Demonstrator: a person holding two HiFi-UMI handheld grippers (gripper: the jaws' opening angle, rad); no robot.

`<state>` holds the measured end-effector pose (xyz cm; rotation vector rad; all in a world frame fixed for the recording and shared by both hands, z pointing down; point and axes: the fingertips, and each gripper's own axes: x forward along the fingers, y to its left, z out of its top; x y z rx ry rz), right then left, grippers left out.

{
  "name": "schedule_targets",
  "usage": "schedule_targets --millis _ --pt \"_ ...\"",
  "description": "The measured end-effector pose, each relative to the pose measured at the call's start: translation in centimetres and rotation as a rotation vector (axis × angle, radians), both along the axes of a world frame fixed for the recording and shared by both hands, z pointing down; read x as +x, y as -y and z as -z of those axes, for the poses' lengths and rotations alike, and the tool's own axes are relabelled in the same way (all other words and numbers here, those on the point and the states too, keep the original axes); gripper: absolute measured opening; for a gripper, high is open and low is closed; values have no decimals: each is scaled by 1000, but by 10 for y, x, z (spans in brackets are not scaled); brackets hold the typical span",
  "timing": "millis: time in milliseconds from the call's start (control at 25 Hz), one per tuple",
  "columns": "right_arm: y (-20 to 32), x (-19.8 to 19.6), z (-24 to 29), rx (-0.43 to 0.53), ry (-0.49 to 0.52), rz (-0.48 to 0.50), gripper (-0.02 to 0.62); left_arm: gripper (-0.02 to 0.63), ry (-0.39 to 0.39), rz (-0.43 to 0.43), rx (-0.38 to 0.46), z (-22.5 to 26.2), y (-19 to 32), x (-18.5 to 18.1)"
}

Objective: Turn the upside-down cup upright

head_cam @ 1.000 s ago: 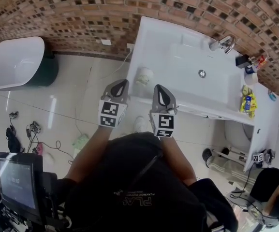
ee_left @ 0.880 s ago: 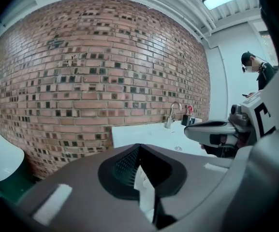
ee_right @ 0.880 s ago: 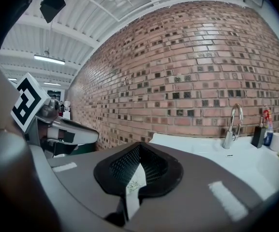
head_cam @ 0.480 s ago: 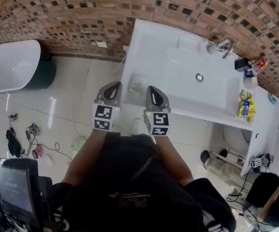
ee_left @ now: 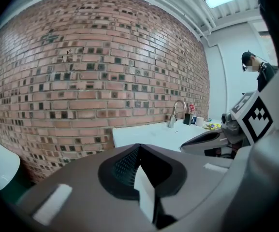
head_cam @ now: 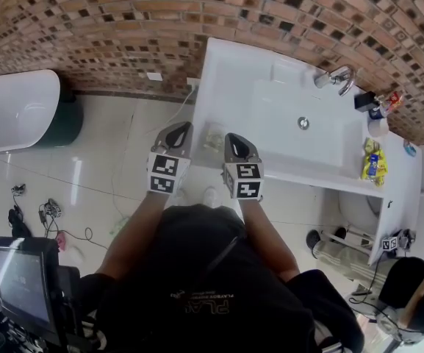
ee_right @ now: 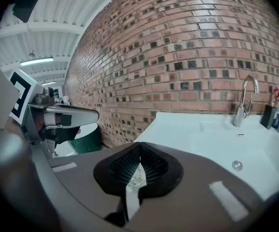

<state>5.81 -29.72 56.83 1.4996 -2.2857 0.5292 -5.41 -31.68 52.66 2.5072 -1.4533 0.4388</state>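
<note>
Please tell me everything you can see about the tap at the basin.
The tap looks like shiny chromed metal, with a thin, tall spout that arches over at the top. It stands upright on the white rim at the back of the basin, close to the brick wall. No water shows. Nothing touches it; a dark container stands apart beside it.

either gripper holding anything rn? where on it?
Nothing held. Left gripper and right gripper are shut, empty; cup sits between them.

Head view: from above the person, steeply down onto left gripper [head_cam: 185, 126], right gripper [head_cam: 231, 137] and sink [head_cam: 270, 79]. Gripper views: low, close behind own jaws, facing brick wall [ee_left: 81, 71]; both share faucet [ee_right: 243, 100].
</note>
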Motion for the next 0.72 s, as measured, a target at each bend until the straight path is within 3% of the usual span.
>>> schedule_targets --millis 200,440,720 --pt "6 3 -10 -64 29 -29 17 -2 -11 -26 17 6 10 2" --pt "18 -3 -23 -168 50 -22 129 -2 -8 -21 17 6 20 -7" --pt "28 10 -43 -307 163 -149 189 -2 -12 -7 12 5 28 -17"
